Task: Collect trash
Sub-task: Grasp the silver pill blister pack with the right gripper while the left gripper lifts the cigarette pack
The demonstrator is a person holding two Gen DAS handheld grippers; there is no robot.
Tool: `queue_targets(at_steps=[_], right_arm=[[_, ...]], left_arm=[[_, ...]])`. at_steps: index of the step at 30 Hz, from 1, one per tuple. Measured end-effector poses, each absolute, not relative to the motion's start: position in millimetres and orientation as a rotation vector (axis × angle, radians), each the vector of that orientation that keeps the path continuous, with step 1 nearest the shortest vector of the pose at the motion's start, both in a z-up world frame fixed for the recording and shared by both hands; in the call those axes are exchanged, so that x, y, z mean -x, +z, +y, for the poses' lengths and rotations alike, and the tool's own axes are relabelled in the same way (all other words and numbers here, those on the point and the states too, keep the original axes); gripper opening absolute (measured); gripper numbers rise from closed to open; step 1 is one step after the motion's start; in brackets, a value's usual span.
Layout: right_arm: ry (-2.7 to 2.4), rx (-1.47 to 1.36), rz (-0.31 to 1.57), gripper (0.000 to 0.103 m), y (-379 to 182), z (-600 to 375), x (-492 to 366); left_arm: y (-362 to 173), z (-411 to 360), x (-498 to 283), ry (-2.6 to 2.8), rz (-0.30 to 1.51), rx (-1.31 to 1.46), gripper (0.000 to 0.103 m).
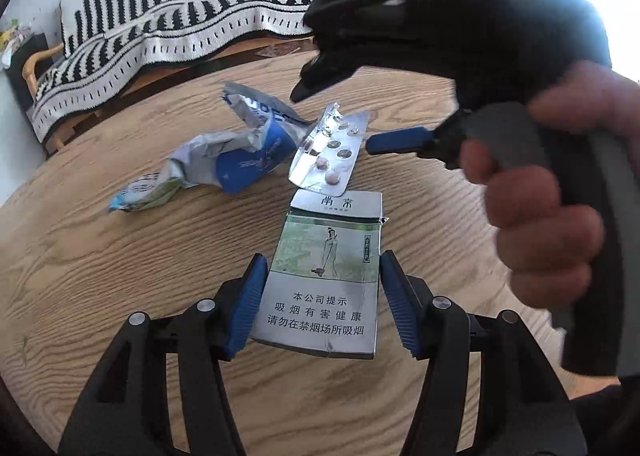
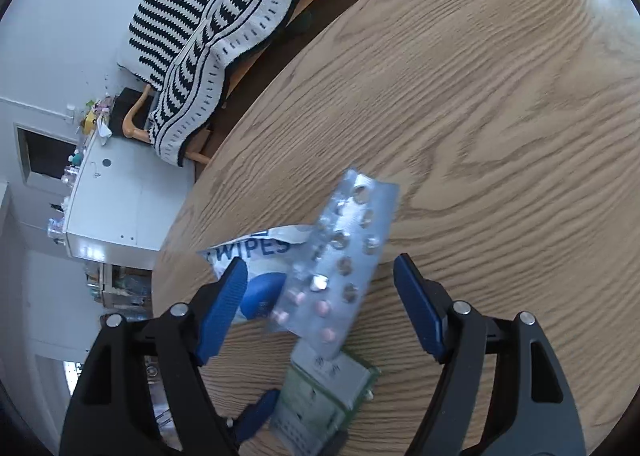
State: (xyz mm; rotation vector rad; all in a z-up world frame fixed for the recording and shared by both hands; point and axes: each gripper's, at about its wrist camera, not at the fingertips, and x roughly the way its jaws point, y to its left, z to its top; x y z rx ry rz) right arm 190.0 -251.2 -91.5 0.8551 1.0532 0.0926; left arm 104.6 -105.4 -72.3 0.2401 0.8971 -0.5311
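Cardboard, foil and crinkly plastic, that's the whole haul on this wood-grain table (image 1: 100,276). Nearest is a flattened cigarette pack (image 1: 328,268), lying flat with the left gripper (image 1: 320,296) spread open around it, one blue pad on each long side. The left pad looks right at the pack's edge, the right one just off it, so no squeeze yet as far as I can tell. Just beyond the pack's torn far end sits a silver blister sheet (image 1: 330,154), tilted up and leaning on a crumpled wipes wrapper (image 1: 236,154) to its left.

The right gripper (image 2: 320,310) is also wide open, hanging over the blister sheet with nothing between the pads touching them.

Handling guesses: everything here is super light. The pack is thin card, fairly stiff across its width, so pinching the two long edges should work, though it may buckle if crushed hard. The blister sheet is slick and springy, with sharp torn corners, so I'd grab a raised edge. The wrapper is soft and squishy; any bunched fold will do.
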Motion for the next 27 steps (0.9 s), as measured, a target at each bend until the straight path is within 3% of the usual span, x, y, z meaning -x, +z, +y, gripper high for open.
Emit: queue_targets(at_steps=[2,4,7,17,27], right_arm=[[0.086,-0.826,1.057,0.059,-91,-246,-193],[0.095,-0.838,1.067,0.04,-95,-244,-193],[0.095,-0.818,1.051,0.034,-91,-242,-190],[0.084,-0.726,0.977,0.031,-47,-268,-134],[-0.077,-0.615,0.925,0.031,-15,-353,-13]], left_arm=[[-72,-99,-102,-0.528,0.902,-0.235,0.057],[-70,-90,-102,-0.522,0.904,-0.22,0.057],[-65,-80,-101,-0.508,0.894,-0.201,0.057],[-36,-52,-101,-0.453,0.845,-0.1,0.057],[-8,-128,-69,-0.56,0.77,-0.143,0.057]])
